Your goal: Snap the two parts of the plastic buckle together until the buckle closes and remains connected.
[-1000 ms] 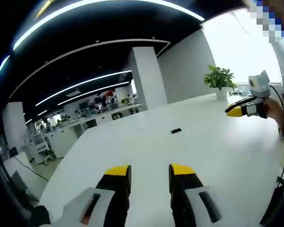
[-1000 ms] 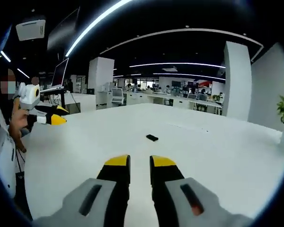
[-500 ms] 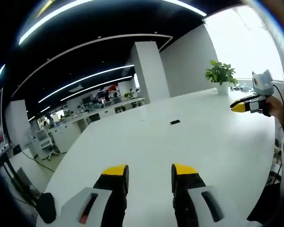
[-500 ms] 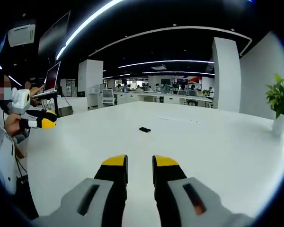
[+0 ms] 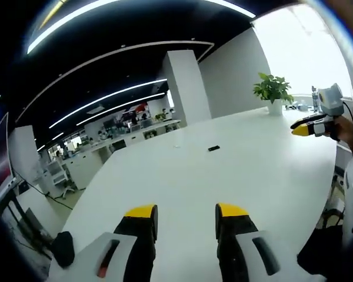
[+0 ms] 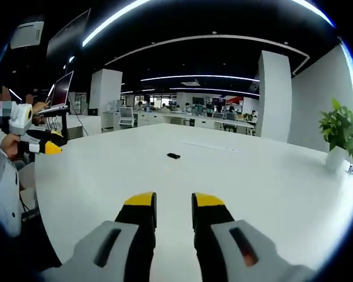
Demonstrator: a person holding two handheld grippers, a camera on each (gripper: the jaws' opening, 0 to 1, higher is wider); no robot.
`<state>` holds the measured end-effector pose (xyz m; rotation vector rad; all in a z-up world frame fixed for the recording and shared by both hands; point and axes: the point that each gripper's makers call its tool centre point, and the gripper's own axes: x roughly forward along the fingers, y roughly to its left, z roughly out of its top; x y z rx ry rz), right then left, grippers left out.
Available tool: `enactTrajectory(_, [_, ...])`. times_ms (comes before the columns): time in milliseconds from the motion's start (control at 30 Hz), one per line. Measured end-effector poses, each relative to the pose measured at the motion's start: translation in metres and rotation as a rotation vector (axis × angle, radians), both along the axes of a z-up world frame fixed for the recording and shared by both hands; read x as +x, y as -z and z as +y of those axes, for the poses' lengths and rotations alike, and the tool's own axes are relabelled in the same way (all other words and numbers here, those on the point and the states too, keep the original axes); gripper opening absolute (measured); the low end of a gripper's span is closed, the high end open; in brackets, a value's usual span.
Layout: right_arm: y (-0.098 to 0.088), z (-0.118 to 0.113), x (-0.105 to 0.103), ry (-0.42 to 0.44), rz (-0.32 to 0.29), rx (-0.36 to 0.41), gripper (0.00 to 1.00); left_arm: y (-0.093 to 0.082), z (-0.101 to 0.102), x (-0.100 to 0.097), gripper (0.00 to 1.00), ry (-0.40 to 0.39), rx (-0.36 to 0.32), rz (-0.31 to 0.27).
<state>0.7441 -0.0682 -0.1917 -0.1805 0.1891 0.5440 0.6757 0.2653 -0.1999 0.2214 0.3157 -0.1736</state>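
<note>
Lying flat near the middle of the broad white tabletop (image 5: 265, 170), the small black plastic buckle (image 5: 213, 148) is a dark sliver too far off to tell its parts apart; in the right gripper view it shows as the same small dark piece (image 6: 173, 155), well away from every edge.

Both tools hang above the near edge of the tabletop with nothing between the jaws. The left tool (image 5: 186, 214) has its yellow-tipped black jaws spread; the right tool (image 6: 173, 200) has its jaws parted by a narrower gap.

A green potted plant (image 5: 273, 91) stands at the far corner of the tabletop beside a bright window. Behind are a white square column (image 5: 185, 85), rows of office desks and long ceiling light strips.

Compared with a second ago the buckle sits smaller and farther up in both views, while the jaw gaps look about the same; the cameras have pulled back.

Wide bare surface lies on all sides of the buckle, from the near edge to the plant.
</note>
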Motion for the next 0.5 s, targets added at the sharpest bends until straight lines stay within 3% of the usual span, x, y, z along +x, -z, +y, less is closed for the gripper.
enactTrajectory(500, [0.003, -0.005, -0.016, 0.012, 0.004, -0.017, 0.25, 0.001, -0.007, -0.016, 0.41, 0.015, 0.020, 0.004])
